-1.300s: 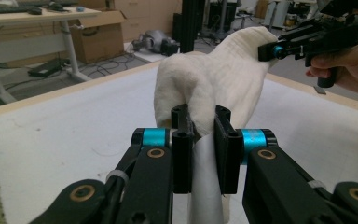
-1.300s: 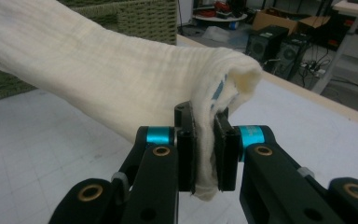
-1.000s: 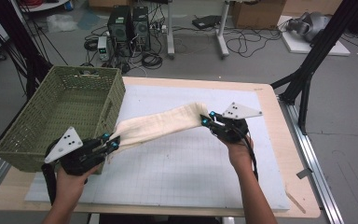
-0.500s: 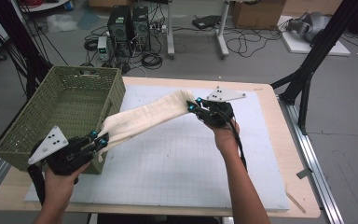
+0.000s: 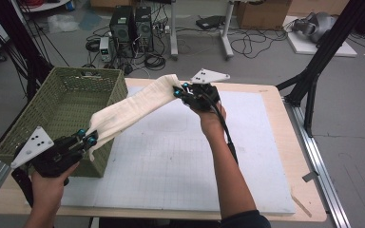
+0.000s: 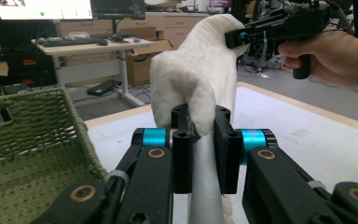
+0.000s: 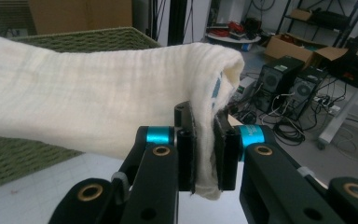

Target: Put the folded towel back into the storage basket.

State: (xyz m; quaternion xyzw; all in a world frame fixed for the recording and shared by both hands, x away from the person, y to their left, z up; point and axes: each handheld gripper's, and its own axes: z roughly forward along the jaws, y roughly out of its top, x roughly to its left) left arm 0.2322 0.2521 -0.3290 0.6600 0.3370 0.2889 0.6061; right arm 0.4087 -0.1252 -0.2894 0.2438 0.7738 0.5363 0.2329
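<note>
A folded cream towel (image 5: 128, 108) hangs stretched in the air between both grippers, slanting from the front left up to the far middle. My left gripper (image 5: 90, 140) is shut on its near end, just beside the basket's right wall; the cloth (image 6: 205, 88) rises from its jaws. My right gripper (image 5: 177, 91) is shut on the far end, lifted above the mat, with the towel's edge (image 7: 205, 154) pinched between its pads. The green woven basket (image 5: 38, 128) stands at the table's left, with its inside bare.
A white gridded mat (image 5: 180, 156) covers most of the wooden table (image 5: 309, 209). Black frame legs (image 5: 313, 71) stand past the right edge. Computer towers and cables (image 5: 133, 28) lie on the floor beyond the table.
Both grippers have carried the towel leftward and away from me. The right one rose toward the far edge; the left one moved beside the basket's front right corner.
</note>
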